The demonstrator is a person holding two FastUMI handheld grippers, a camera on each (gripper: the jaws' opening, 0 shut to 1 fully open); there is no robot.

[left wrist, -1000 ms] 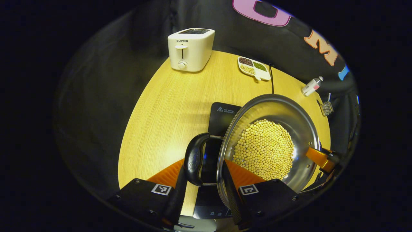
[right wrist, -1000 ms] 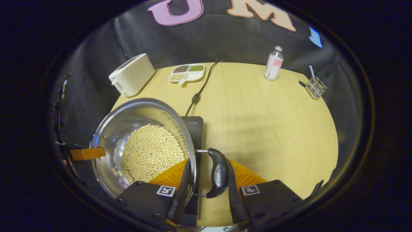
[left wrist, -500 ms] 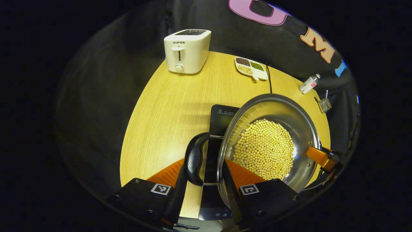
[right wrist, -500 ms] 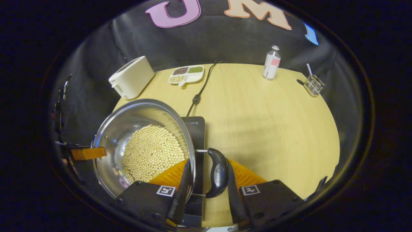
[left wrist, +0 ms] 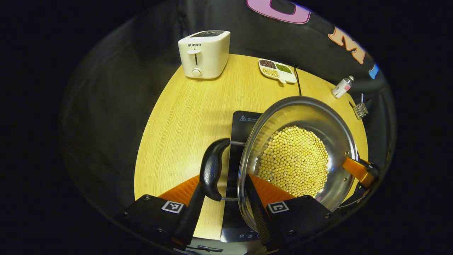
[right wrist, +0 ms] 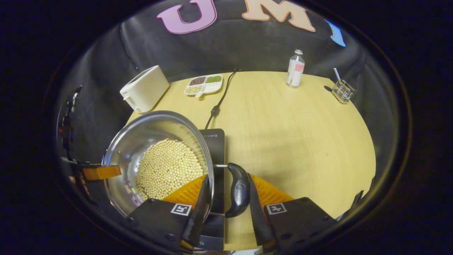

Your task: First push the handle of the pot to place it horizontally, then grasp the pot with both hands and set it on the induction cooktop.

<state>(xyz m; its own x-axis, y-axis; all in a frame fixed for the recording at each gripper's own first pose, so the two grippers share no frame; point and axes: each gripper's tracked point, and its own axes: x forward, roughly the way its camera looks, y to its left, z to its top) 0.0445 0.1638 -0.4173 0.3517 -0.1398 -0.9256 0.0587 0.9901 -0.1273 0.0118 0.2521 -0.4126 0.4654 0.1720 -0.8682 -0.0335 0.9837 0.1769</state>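
- Big round wooden bench [left wrist: 184,117] [right wrist: 293,131] takes up most of both views.
- Steel pot [left wrist: 300,117] [right wrist: 141,136] full of pale beans [left wrist: 293,159] [right wrist: 168,168] is being held over the black induction cooktop [left wrist: 244,122] [right wrist: 214,140]; can't tell if the bottom is touching it or just above.
- Left tool [left wrist: 226,209] is narrowed down around the pot's rim and its black side handle [left wrist: 211,169], one finger outside the handle, the other inside the pot wall. Whether both really press, can't say.
- Right tool [right wrist: 226,209] does the same on the opposite handle [right wrist: 239,189], rim and handle sitting between its fingers. It also pokes in at the pot's far edge in the left gripper view.
- White toaster [left wrist: 203,53] [right wrist: 145,88] stands at the back edge of the bench.
- Divided dish [left wrist: 277,70] [right wrist: 204,84] of mixed grains is near it, a black cord [right wrist: 218,101] running beside.
- Small bottle [right wrist: 294,68] and a wire holder [right wrist: 342,91] sit well apart from the pot.
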